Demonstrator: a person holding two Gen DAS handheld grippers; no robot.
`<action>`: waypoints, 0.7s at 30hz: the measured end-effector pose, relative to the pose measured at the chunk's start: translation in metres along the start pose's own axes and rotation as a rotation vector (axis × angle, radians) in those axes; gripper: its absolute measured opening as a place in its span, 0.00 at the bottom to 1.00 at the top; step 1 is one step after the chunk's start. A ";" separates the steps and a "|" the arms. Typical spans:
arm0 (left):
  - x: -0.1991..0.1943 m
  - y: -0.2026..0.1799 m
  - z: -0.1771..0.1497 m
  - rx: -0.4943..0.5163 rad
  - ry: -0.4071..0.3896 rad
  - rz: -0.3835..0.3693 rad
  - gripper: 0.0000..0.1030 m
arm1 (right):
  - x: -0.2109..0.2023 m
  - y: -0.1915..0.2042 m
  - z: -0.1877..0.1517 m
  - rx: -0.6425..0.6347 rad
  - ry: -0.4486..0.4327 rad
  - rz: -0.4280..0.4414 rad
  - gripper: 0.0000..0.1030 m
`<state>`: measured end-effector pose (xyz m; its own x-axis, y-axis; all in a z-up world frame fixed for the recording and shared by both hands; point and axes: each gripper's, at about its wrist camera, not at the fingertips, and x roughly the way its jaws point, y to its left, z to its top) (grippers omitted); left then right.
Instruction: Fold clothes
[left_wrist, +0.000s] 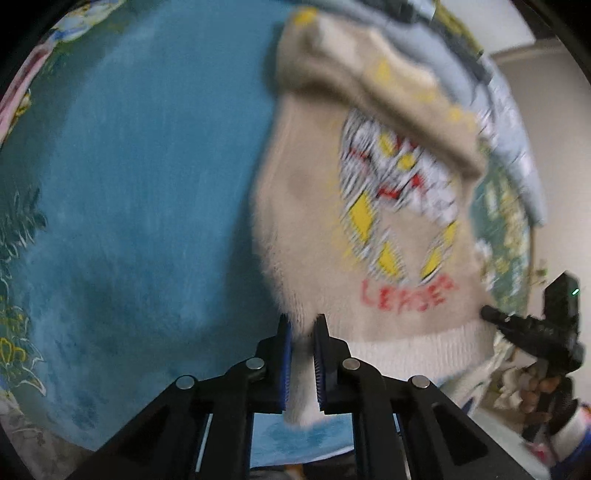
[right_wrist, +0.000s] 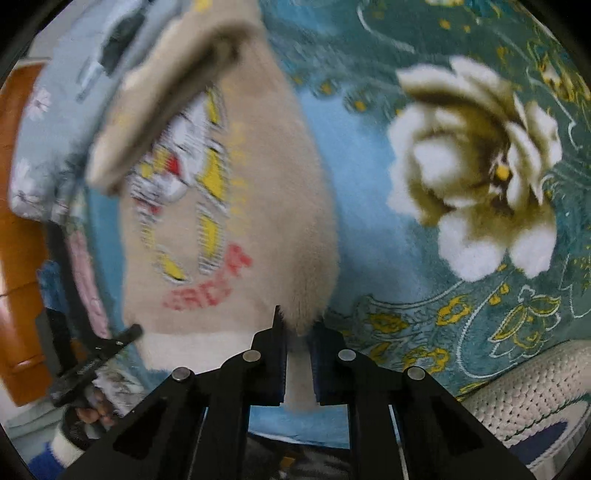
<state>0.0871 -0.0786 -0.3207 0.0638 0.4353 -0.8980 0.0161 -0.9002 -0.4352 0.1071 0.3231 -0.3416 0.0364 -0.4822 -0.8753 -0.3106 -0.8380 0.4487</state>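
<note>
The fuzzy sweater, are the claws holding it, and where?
Yes. The left claw and right claw each pinch a bottom corner of the beige sweater.

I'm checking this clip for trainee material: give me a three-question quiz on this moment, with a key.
1. True or false: the left gripper is shut on the fuzzy beige knit sweater with the red lettering.
2. What does the right gripper pinch? A) the grey-blue floral pillow B) a lower corner of the sweater C) the teal floral blanket
3. Fill in: the sweater's folded-over sleeve lies across its ____ end, far from both grippers.

Key: 1 true; 2 B; 3 upper
</note>
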 end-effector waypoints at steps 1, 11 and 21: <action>-0.010 0.004 0.003 -0.008 -0.026 -0.020 0.11 | -0.009 0.002 0.003 0.003 -0.024 0.030 0.10; -0.054 -0.016 0.120 -0.088 -0.213 -0.151 0.11 | -0.073 0.050 0.088 -0.003 -0.190 0.227 0.10; -0.024 -0.020 0.231 -0.185 -0.198 -0.145 0.11 | -0.074 0.070 0.200 0.104 -0.190 0.263 0.10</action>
<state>-0.1447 -0.0681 -0.3054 -0.1478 0.5376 -0.8301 0.1930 -0.8075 -0.5574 -0.1074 0.3511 -0.2816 -0.2327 -0.6140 -0.7542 -0.3818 -0.6556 0.6515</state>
